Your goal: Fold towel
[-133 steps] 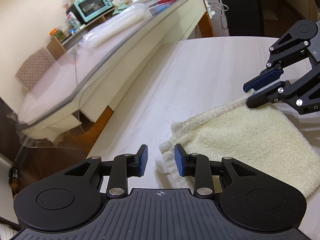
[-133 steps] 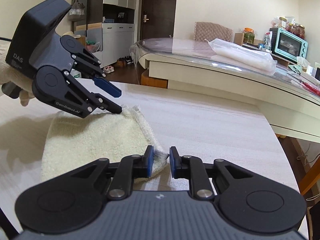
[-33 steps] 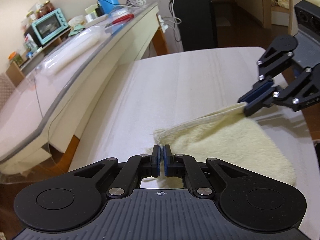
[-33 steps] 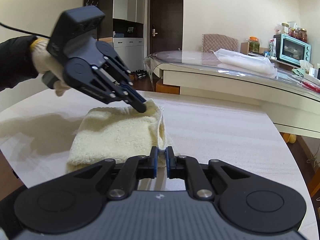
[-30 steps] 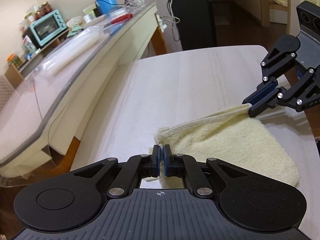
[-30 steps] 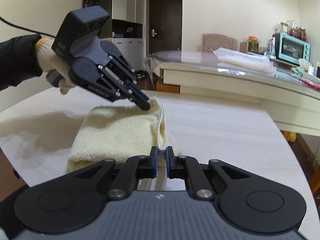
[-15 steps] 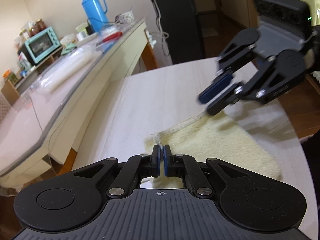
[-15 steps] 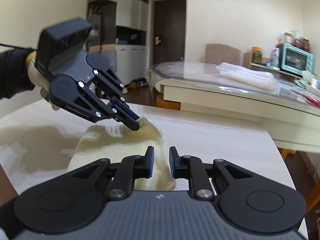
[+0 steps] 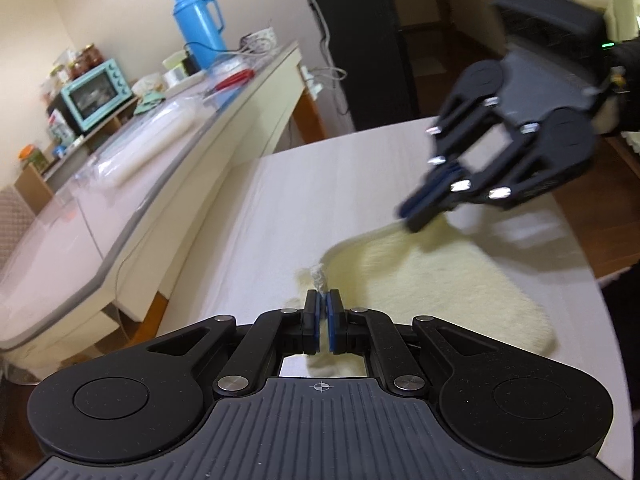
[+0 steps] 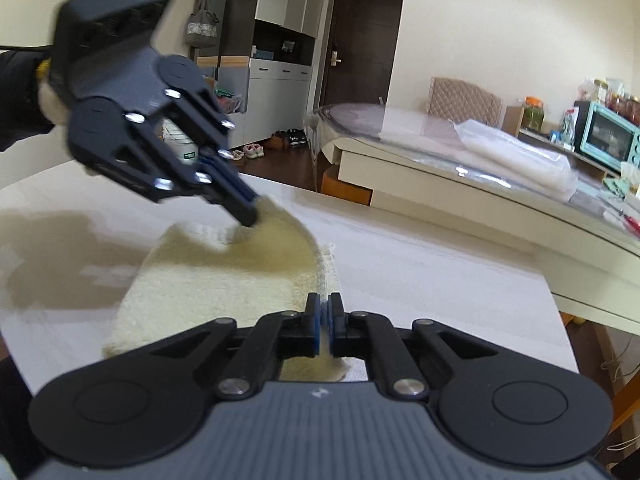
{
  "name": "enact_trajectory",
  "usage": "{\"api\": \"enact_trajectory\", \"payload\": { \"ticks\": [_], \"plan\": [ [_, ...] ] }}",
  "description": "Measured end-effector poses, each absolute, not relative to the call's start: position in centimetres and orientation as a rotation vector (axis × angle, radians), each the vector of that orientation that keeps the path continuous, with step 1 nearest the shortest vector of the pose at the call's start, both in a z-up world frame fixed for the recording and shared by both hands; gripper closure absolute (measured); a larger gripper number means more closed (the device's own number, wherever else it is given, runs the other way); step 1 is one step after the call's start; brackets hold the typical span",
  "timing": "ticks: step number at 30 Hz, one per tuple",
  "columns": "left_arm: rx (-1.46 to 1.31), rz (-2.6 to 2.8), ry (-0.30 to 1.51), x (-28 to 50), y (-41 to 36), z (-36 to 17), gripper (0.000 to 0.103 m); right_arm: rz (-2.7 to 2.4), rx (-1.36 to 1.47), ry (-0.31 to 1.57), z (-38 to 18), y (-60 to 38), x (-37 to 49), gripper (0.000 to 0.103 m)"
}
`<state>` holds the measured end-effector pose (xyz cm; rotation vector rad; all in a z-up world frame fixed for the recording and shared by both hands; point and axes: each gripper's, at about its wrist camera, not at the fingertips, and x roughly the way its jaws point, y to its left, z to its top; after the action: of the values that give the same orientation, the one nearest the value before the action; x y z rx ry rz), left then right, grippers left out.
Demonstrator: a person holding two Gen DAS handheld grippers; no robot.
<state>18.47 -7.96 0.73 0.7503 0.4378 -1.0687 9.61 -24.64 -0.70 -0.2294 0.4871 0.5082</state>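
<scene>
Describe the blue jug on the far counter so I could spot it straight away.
Look along the long cream counter beside the table. Past the small teal oven, near the counter's far end against the wall, stands the jug. It is the tallest thing there, bright blue all over, with a handle.

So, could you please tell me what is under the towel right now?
The towel lies on the pale table, which shows all around it. Both tongs, left and right, pinch its edge. Anything beneath the folded cloth is covered.
</scene>
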Motion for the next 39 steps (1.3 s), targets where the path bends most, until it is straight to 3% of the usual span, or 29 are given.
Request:
{"api": "enact_trajectory", "payload": {
  "ticks": [13, 14, 16, 17, 24, 29, 32, 35, 39],
  "plan": [
    [0.761, -1.058, 0.508, 21.1, -10.7, -0.9, 0.092, 0.478, -0.117, 0.525, -1.5, -26.0, 8.9, 0.099],
    [0.747, -1.064, 0.515, 21.3, -10.6, -0.8, 0.089, 0.478, -0.112, 0.524, -1.5, -26.1, 9.0, 0.099],
    [0.720, -1.069, 0.534, 21.9, -10.4, -0.7, 0.072, 0.478, -0.107, 0.524, -1.4, -26.2, 9.1, 0.099],
    [0.707, -1.074, 0.547, 22.2, -10.4, -0.7, 0.070, 0.479, -0.106, 0.524, -1.5, -26.3, 9.2, 0.099],
    [0.650, -1.140, 0.650, 24.4, -10.6, -1.1, 0.071, 0.481, -0.112, 0.519, -1.7, -26.3, 9.1, 0.099],
    [0.594, -1.178, 0.728, 26.2, -10.3, -1.1, 0.064, 0.480, -0.117, 0.514, -2.0, -26.3, 8.7, 0.099],
    [0.591, -1.200, 0.740, 26.5, -10.4, -1.1, 0.072, 0.470, -0.152, 0.497, -2.3, -26.0, 8.2, 0.098],
    [0.627, -1.221, 0.720, 26.1, -11.0, -1.0, 0.089, 0.458, -0.210, 0.477, -2.6, -25.4, 7.6, 0.098],
    [0.678, -1.183, 0.662, 24.5, -11.3, -0.9, 0.093, 0.448, -0.232, 0.463, -2.7, -25.1, 7.3, 0.097]
  ]
}}
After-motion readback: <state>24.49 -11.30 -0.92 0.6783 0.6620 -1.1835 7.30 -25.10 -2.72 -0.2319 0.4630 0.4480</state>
